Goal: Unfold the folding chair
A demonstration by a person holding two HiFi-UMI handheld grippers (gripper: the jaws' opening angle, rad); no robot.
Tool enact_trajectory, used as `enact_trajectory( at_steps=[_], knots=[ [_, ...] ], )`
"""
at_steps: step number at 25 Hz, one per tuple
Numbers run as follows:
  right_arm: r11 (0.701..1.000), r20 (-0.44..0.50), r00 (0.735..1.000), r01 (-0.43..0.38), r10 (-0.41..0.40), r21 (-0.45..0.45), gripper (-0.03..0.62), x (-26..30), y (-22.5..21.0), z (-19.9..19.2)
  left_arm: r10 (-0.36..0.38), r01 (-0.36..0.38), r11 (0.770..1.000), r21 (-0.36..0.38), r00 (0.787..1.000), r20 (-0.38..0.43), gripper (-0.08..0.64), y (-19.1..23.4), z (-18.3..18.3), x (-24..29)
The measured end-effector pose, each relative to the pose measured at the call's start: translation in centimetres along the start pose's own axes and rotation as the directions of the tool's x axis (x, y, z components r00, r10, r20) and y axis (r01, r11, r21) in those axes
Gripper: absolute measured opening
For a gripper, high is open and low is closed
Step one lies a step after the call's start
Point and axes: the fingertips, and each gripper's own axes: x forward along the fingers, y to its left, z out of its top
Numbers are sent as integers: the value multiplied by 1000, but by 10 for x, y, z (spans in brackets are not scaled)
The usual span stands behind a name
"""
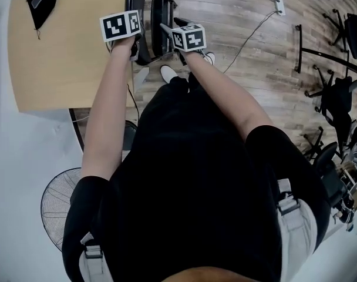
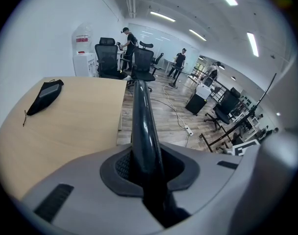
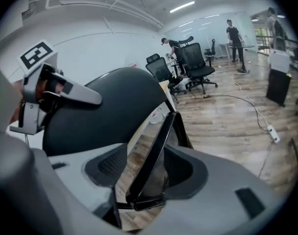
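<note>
The folding chair [image 1: 150, 22] stands on the wood floor [image 1: 243, 57] just beside the table [image 1: 67, 57]. Its panels sit close together, so by my reading it is barely opened and most of the spreading is left. The left claw [image 2: 145, 155] is clamped tight on a black frame tube [image 2: 141, 116]. The right claw [image 3: 150, 176] stands half-wide around a flat frame bar [image 3: 156, 146] — floor shows beside it. Only the right gripper view shows the chair's rounded black panel [image 3: 105, 111] — only the head view shows both arms.
</note>
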Motion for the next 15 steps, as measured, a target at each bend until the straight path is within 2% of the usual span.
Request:
enact_trajectory(
  at_steps=[7, 15],
  knots=[
    [994, -75, 997, 42, -35, 102, 219, 49, -26, -20, 12, -12, 1000, 8, 1000, -2, 61, -8, 1, 3],
    [974, -167, 984, 97, -63, 205, 229, 93, -35, -51, 14, -14, 1000, 5, 1000, -3, 60, -15, 2, 7]
  ],
)
